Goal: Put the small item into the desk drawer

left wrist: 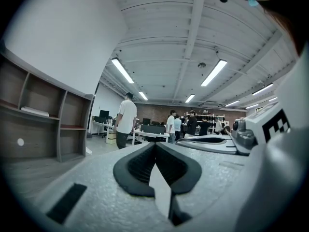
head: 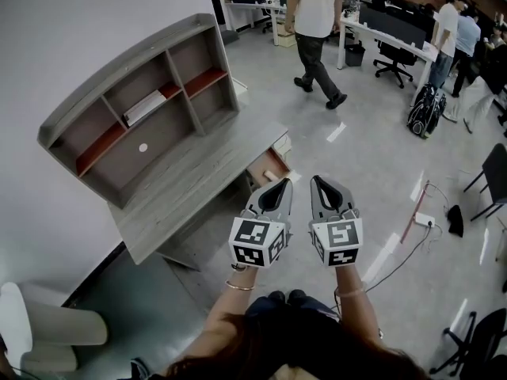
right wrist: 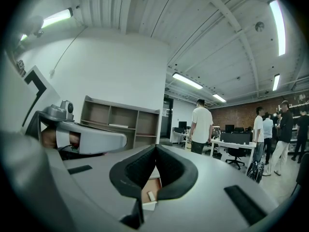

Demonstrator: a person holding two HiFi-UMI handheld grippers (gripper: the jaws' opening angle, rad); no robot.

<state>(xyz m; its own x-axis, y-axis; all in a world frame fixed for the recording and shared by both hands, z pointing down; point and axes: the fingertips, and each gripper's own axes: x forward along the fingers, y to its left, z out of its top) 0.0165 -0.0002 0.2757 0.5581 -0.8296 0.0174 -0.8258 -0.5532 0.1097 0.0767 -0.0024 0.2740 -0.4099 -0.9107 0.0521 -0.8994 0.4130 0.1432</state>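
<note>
A grey desk [head: 186, 188] with a shelf hutch [head: 142, 101] stands against the wall. At its right end a drawer [head: 265, 167] is pulled open, and a small pale item [head: 272, 174] lies inside. The right gripper view shows that drawer [right wrist: 150, 185] and the small item [right wrist: 148, 195] through the gap below the jaws. My left gripper [head: 285, 182] and right gripper [head: 317, 179] are held side by side, level, just in front of the drawer. The left gripper [left wrist: 155, 143] and the right gripper [right wrist: 155, 146] both have their tips together and hold nothing.
A person [head: 314, 30] walks across the floor beyond the desk. More people [head: 455, 30], office desks [head: 396, 34] and chairs stand at the back right. A cable and power strip [head: 424, 218] lie on the floor at right. A white armchair [head: 36, 327] sits lower left.
</note>
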